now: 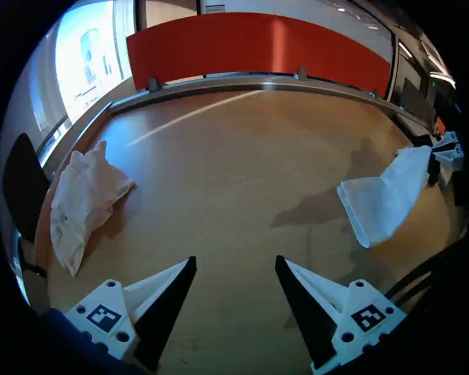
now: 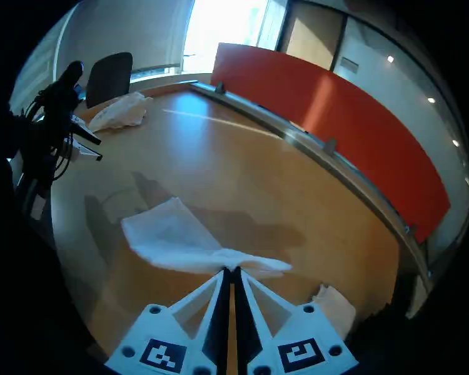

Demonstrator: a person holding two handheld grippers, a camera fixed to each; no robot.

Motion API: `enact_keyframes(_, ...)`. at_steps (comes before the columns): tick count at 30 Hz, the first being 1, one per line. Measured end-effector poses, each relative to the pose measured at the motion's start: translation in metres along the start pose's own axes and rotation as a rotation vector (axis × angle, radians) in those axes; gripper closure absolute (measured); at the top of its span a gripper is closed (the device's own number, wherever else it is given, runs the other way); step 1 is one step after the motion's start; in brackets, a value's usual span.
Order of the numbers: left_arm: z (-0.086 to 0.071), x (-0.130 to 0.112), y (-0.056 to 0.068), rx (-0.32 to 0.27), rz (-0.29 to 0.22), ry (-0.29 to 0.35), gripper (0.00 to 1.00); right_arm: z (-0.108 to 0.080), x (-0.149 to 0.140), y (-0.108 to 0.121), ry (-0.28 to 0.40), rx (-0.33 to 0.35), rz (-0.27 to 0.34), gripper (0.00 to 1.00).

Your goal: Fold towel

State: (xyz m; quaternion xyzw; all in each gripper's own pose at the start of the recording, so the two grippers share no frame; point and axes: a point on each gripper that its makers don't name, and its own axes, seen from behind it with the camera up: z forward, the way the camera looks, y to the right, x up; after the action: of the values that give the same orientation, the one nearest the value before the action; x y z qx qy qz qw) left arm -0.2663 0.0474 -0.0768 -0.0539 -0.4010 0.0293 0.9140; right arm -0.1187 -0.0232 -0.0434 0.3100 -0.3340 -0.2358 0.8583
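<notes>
The wooden surface [image 1: 234, 156] spans your workspace, with a red panel [image 1: 259, 47] along its far edge. The white towel [image 2: 178, 240] is on your right, one end raised off the surface and the other trailing down to the wood. A crumpled cloth [image 1: 84, 194] lies at the left edge, well apart from the towel. Your right tongs [image 2: 231, 272] are clamped on the towel's raised edge. Your left tongs [image 1: 234, 281] stand apart, holding nothing, above bare wood.
</notes>
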Motion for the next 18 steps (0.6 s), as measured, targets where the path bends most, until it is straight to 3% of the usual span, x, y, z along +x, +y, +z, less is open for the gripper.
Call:
enact_keyframes(8,0.0,0.001,0.002,-0.002,-0.002,0.001,0.07,-0.001,0.006,0.0,0.008,0.007,-0.023,0.94)
enact_keyframes(18,-0.002,0.005,0.003,-0.004,-0.002,0.01,0.07,0.011,0.02,-0.018,0.019,0.044,-0.059,0.94)
